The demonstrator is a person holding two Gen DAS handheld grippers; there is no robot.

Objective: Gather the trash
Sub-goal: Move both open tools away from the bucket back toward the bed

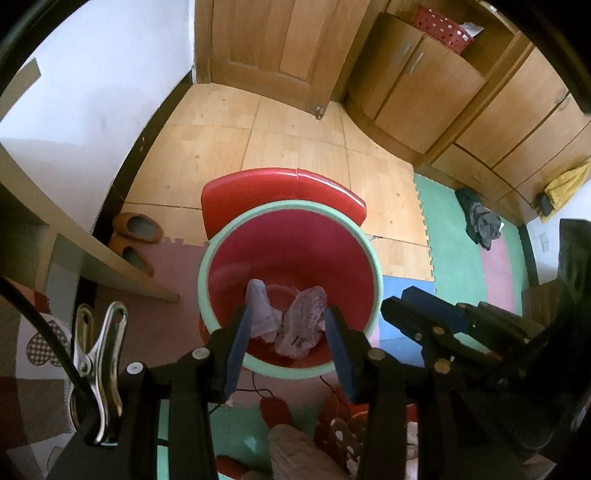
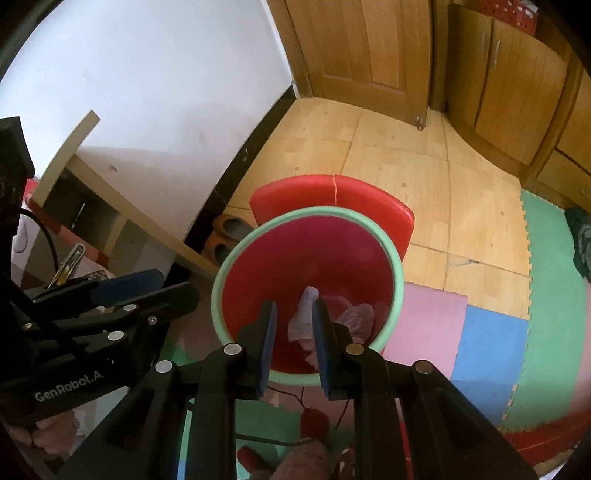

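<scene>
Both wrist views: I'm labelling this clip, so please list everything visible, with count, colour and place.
bin: one, red with green rim, on the mats below both tools
crumpled tissues: two, pale lilac-white, at the bin's bottom
lid: one, red, behind the bin
slippers: two, orange, by the wall
floor mats: several, pink, blue, green
basket: one, red, on the cabinet
clothes heap: one, dark, on the green mat
metal clip: one, silver, lower left
left tool: jaws apart, nothing gripped
right tool: jaws apart, nothing gripped
</scene>
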